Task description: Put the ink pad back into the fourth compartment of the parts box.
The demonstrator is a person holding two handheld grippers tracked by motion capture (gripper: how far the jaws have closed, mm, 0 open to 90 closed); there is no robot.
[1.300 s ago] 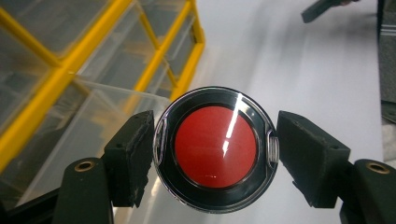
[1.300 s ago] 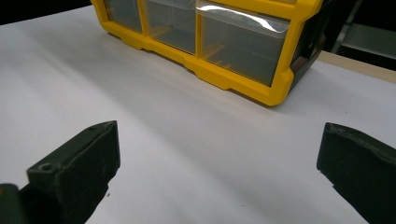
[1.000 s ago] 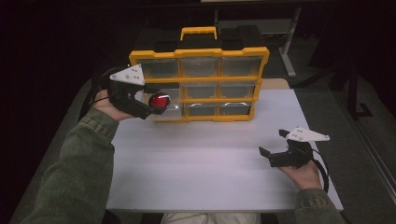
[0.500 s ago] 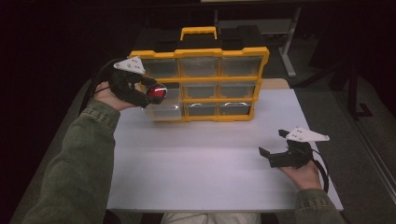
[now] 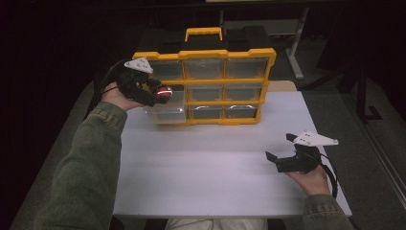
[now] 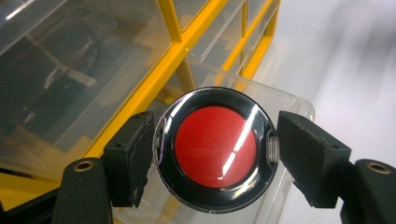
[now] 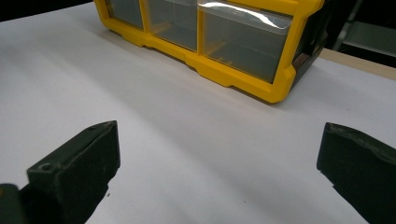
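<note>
The white bench (image 5: 210, 163) carries a yellow drawer organizer (image 5: 206, 86) standing at its far side, its lower-left clear drawer (image 5: 165, 112) pulled out. Over that drawer the left tongs (image 6: 215, 151) pinch a round red-centered disc (image 6: 215, 147). Near right, the right tongs (image 5: 282, 151) hover spread, holding nothing.

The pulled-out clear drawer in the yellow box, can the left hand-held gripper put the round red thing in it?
Probably yes. The left hand-held gripper holds the round red disc right above the pulled-out clear plastic drawer, whose top looks open, with nothing between.
</note>
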